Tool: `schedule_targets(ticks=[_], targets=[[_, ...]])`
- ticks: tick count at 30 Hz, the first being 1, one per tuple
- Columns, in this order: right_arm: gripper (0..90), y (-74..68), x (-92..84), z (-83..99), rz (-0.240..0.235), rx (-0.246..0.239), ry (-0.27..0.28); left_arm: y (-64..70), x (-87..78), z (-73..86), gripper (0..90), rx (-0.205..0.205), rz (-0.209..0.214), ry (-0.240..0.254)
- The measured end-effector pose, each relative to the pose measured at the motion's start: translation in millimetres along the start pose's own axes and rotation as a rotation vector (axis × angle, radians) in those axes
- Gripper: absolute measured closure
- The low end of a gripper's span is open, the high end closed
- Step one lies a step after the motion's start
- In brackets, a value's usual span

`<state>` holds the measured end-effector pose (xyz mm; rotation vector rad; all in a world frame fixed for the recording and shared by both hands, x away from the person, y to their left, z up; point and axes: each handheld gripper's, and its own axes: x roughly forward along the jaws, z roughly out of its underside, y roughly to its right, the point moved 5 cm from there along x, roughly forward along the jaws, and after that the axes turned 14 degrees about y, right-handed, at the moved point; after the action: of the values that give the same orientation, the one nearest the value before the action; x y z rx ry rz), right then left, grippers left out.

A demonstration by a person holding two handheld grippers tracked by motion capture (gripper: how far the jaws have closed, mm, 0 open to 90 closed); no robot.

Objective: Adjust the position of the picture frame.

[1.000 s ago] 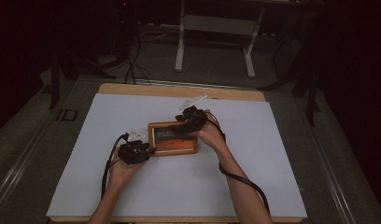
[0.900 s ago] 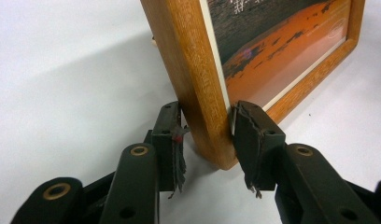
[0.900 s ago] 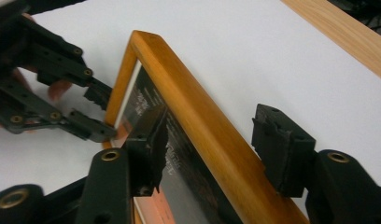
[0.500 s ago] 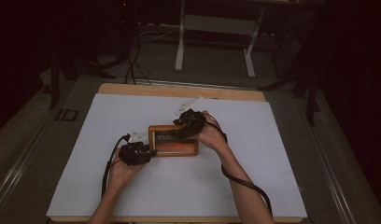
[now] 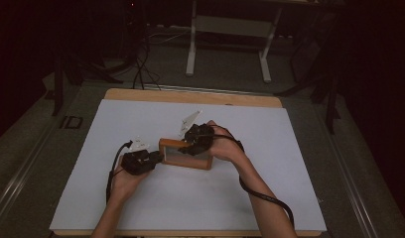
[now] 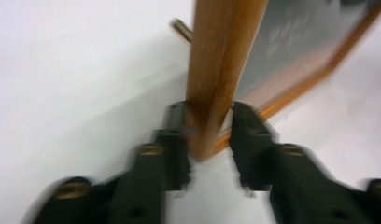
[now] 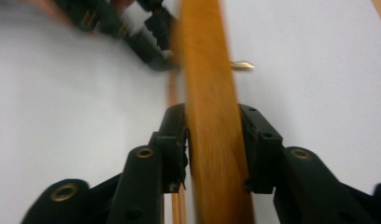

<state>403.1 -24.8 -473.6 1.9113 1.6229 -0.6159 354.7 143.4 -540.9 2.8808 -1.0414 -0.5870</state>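
A wooden picture frame [image 5: 184,158] with a dark panel stands tilted up on its long edge in the middle of the white table. My left gripper [image 5: 159,157] is shut on its left end; in the left gripper view both jaws clamp the frame's wooden side rail [image 6: 221,56] near the lower corner. My right gripper [image 5: 193,144] reaches over from the right and holds the top rail. Its jaws have just been closing, and in the right gripper view the pads [image 7: 177,140] press on either side of the rail [image 7: 209,93].
The white table cover [image 5: 270,148] has free room all round the frame. A small brass peg [image 7: 241,65] sticks out of the frame's back. Cables trail from both grippers towards the table's front edge. A wooden strip [image 5: 190,96] borders the table's far side.
The frame lay flat a second ago and now stands tipped up. My right gripper moved left and a little up with the top rail. My left gripper stayed at the left end.
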Motion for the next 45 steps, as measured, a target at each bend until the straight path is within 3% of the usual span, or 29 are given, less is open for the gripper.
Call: schedule_targets(ticks=[3,6,9,15,24,34,40,45], targets=[[65.6,-6.2,4.0,-5.4,-0.018,-0.028,-0.016,0.3,-0.9,-3.6,77.7,0.005,-0.002,0.014],[65.6,-7.8,8.8,-8.3,0.008,-0.060,-0.053,0.6,-0.1,-3.2,76.5,0.003,-0.003,0.017],[65.4,-7.8,11.3,-10.0,0.016,-0.061,-0.069,1.0,0.6,-3.3,75.3,0.000,-0.001,0.019],[68.0,-7.6,12.5,-12.1,0.057,-0.089,-0.090,2.7,4.0,-3.5,63.8,-0.018,0.015,0.031],[68.3,-3.1,-2.2,-8.4,0.076,-0.046,0.028,-2.0,3.2,-5.3,50.5,-0.069,0.012,0.063],[68.4,-2.9,-31.6,-17.0,0.101,-0.011,0.222,-4.4,0.9,-7.1,44.0,-0.065,-0.008,0.081],[68.4,-2.3,-40.0,-5.2,0.121,0.005,0.259,-1.9,4.8,-5.9,43.9,-0.059,-0.005,0.074],[68.5,-2.9,-41.7,2.2,0.117,0.007,0.265,3.1,13.7,-1.7,43.1,-0.071,0.036,0.049]])
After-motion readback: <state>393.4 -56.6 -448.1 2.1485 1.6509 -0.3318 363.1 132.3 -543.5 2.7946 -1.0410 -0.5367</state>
